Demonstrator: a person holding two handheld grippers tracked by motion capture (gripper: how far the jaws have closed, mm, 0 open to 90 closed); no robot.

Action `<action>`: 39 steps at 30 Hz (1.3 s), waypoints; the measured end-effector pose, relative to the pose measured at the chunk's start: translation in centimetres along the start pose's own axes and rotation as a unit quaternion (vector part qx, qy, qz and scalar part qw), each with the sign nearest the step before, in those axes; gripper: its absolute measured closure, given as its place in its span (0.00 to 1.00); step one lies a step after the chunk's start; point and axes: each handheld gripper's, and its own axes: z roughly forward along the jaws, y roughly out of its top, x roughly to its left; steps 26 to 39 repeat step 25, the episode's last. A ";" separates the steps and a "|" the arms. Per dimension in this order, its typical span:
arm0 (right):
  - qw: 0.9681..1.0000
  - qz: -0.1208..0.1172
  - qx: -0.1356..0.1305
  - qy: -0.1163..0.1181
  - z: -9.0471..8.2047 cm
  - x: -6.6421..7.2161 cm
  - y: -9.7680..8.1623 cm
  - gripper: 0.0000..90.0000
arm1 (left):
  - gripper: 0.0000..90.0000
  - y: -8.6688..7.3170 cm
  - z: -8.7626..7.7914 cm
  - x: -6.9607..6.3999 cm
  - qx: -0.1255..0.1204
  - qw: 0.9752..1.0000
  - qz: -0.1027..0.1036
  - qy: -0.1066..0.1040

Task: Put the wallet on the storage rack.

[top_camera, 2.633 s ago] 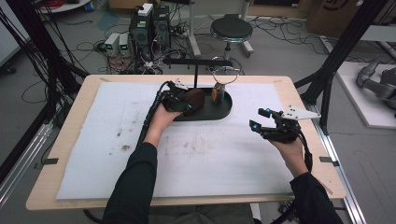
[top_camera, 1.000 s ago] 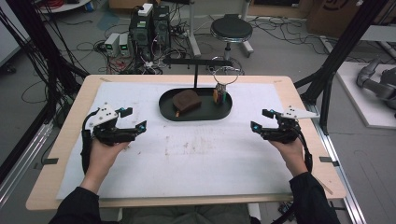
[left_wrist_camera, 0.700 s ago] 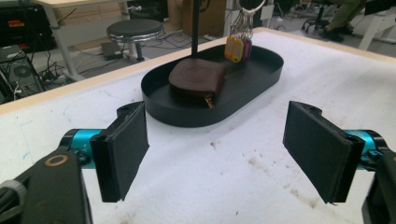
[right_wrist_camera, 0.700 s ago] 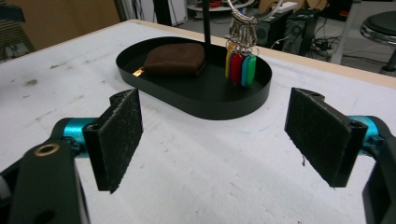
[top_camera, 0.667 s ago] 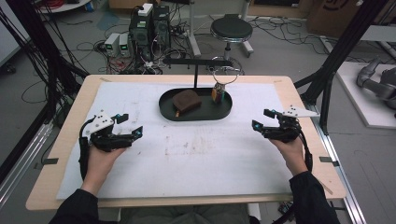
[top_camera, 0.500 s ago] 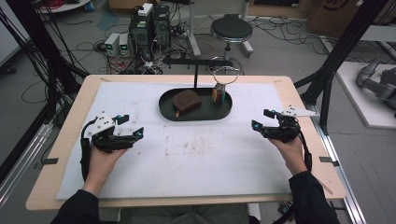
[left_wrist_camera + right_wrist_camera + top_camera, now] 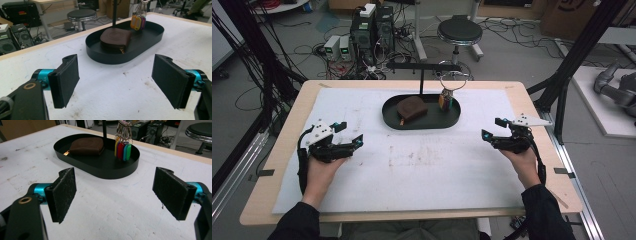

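Both grippers sit low over the white mat (image 7: 422, 165), each held in one hand with its black jaws spread wide and nothing between them. Left gripper (image 7: 346, 141) rests at about 8 o'clock on the table (image 7: 277, 150), well apart from the tray; right gripper (image 7: 493, 131) rests at about 4 o'clock, also well apart from it. Seen from the left gripper (image 7: 115, 82) view, the pads frame bare, stained mat, and the same holds in the right gripper (image 7: 113, 197) view.

Farther out, at 12 o'clock, lies the black oval tray (image 7: 392, 120). Inside it, toward its left half, a brown wallet (image 7: 411, 108) lies flat, with a small brass clasp at its near edge. Toward the tray's right end a bunch of coloured key tags (image 7: 445, 100) hangs from a ring on the black stand (image 7: 421, 75) that rises at the tray's back.

Judging by the wallet lying in the tray and both grippers parked open, the placing looks finished and this reads as a rest pose. If another reach follows, the better approach is likely over the tray's low rim from the front, jaws kept wide until they straddle the wallet's sides, and clear of the stand's post and the dangling tags.
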 end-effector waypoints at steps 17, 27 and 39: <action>1.000 -0.004 0.007 -0.004 -0.4 0.0 -0.5 0.22 | 0.24 0.0 0.6 0.1 0.005 1.000 0.000 0.002; 1.000 -0.005 0.008 -0.006 -0.4 -0.1 -0.6 0.22 | 0.24 -0.1 0.8 0.3 0.007 1.000 -0.001 0.003; 1.000 -0.005 0.008 -0.006 -0.4 -0.1 -0.6 0.22 | 0.24 -0.1 0.8 0.3 0.007 1.000 -0.001 0.003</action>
